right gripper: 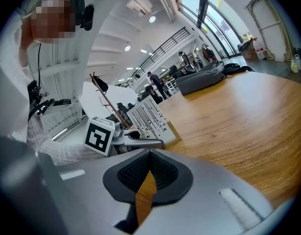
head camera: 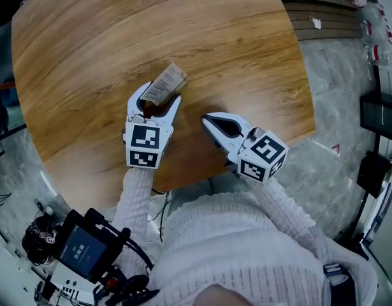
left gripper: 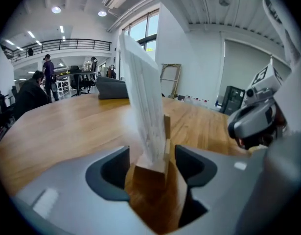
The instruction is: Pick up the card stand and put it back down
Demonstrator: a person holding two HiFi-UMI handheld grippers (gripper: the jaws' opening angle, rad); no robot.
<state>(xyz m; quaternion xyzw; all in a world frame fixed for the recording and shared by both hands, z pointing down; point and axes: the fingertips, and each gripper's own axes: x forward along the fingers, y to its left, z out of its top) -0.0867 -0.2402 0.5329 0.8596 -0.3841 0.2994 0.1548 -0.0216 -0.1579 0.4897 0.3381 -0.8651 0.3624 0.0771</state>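
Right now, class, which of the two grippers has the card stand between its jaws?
The left gripper: its open jaws flank the wooden base of the card stand without pressing it. The right gripper is shut and empty, apart from the stand.

One card stand (head camera: 159,109); one card (head camera: 165,81); two grippers, left gripper (head camera: 159,95) and right gripper (head camera: 207,118); one wooden table (head camera: 215,37)

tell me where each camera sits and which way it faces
Head view: on the person's head, looking steeply down at the table; both sleeves, left gripper and right gripper show.
Left gripper view: rides the left gripper, looking along its open jaws at the card stand between them.
Right gripper view: rides the right gripper, looking past its shut jaws toward the left gripper.
Shared: all show the card stand.
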